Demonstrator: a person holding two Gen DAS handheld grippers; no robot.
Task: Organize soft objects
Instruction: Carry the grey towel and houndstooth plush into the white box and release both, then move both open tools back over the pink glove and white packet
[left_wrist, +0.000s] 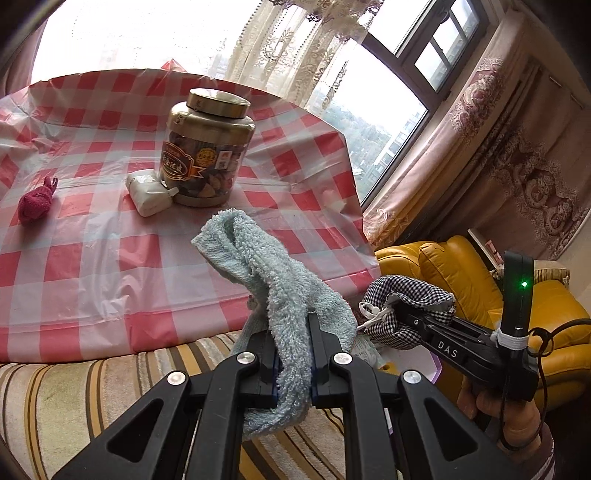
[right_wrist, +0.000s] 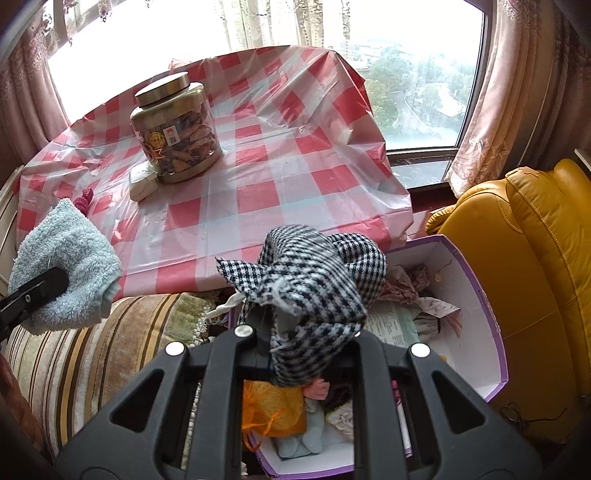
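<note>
Clamped in the left hand-held gripper (left_wrist: 293, 363), a fluffy light-blue sock (left_wrist: 273, 273) hangs just short of the checkered counter (left_wrist: 92, 258), near the gold-lidded jar (left_wrist: 207, 147). Right of it, the right hand-held gripper (right_wrist: 295, 332) grips a houndstooth drawstring pouch (right_wrist: 314, 273) above the purple-edged box (right_wrist: 495, 332). Both grips look shallow; I judge the limp sock could slip free or snag the counter's plastic cover, dragging the white packet (left_wrist: 147, 192) beside the jar.

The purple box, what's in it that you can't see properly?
- Purple box, right wrist view: the right tongs and their checkered cloth cover its middle.
- Left wrist view: box almost wholly behind the blue towel in the left tongs.
- Jar label: too small.
</note>
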